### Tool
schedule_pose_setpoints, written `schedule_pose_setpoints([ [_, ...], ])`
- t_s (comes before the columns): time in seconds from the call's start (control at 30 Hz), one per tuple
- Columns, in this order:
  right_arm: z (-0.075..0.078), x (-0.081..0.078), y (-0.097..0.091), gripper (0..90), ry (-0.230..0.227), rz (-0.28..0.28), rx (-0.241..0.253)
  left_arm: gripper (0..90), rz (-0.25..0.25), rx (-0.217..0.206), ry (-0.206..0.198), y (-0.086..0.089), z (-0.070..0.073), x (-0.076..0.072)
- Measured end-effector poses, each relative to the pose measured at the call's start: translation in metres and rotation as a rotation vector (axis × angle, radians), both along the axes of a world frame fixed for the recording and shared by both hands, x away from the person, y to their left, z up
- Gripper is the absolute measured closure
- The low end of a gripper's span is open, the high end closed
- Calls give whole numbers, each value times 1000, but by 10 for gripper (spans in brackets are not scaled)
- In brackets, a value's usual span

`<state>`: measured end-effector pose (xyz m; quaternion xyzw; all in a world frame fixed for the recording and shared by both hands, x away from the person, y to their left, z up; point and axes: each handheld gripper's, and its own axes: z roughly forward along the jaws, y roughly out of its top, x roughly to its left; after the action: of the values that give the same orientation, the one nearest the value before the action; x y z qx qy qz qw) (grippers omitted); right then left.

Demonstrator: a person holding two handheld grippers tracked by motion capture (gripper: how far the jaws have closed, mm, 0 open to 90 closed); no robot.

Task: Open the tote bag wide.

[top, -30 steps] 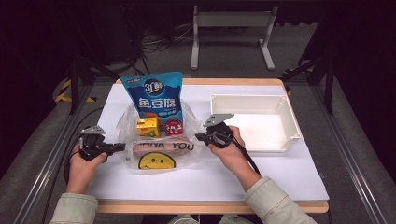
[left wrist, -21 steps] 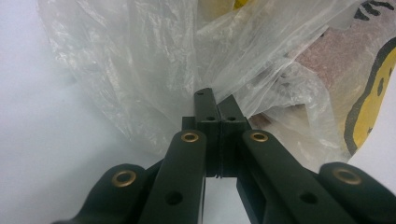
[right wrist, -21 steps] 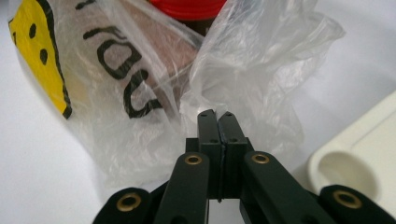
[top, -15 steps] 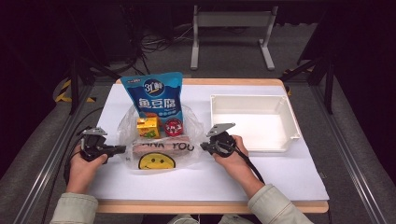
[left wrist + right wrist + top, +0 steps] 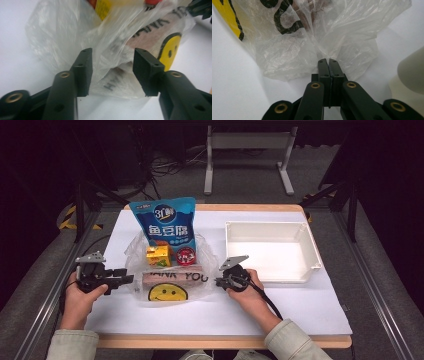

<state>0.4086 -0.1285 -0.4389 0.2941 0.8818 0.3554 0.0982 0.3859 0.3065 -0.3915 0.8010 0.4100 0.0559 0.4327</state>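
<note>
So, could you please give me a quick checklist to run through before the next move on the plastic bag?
1. Right gripper shut at the plastic bag edge: ok; whether film is pinched, cannot tell.
2. Left gripper gripping the bag: not ok. Its jaws have just been opening and stand apart, with film between them but not pressed.
3. Blue snack pouch upright in the bag: ok.
4. Small packets inside the bag: ok.
5. White tray ready beside the bag with bare floor: ok.
6. Bag mouth wide enough to lift items out: cannot tell.
</note>
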Motion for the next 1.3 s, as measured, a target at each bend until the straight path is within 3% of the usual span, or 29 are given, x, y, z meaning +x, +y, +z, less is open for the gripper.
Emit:
schedule_pose_setpoints([
  [0.03, 0, 0, 0, 900, 1, 1, 1, 461, 0, 0, 0, 0, 0, 0],
  [0.13, 0, 0, 0, 900, 1, 2, 1, 417, 14, -7, -79, 3, 20, -9],
  [0.2, 0, 0, 0, 900, 2, 2, 3, 416, 11, -10, -95, 2, 25, -11],
  [0.37, 0, 0, 1, 900, 4, 3, 9, 414, 2, -9, -168, -17, 42, -14],
  [0.47, 0, -1, 1, 900, 5, 4, 14, 430, 13, -7, -182, -26, 41, -11],
  [0.53, 0, -1, 1, 900, 5, 4, 16, 445, 17, 4, -172, -32, 36, -7],
  [0.67, 0, -1, 1, 900, 4, 5, 22, 445, 26, 87, -146, -45, 26, 1],
  [0.8, 0, -1, 1, 900, 5, 3, 27, 472, 46, 95, -133, -49, 21, 6],
  [0.93, -1, -1, 2, 900, 5, 8, 28, 646, 82, 113, -114, -49, 12, 13],
  [1.0, -1, -1, 2, 900, 4, 9, 30, 786, 94, 111, -100, -46, 10, 13],
  [1.07, 0, -1, 2, 899, 4, 10, 30, 860, 99, 104, -99, -43, 10, 13],
  [1.3, 0, -2, 2, 899, 4, 14, 31, 900, 118, 133, -70, -31, 4, 10],
])
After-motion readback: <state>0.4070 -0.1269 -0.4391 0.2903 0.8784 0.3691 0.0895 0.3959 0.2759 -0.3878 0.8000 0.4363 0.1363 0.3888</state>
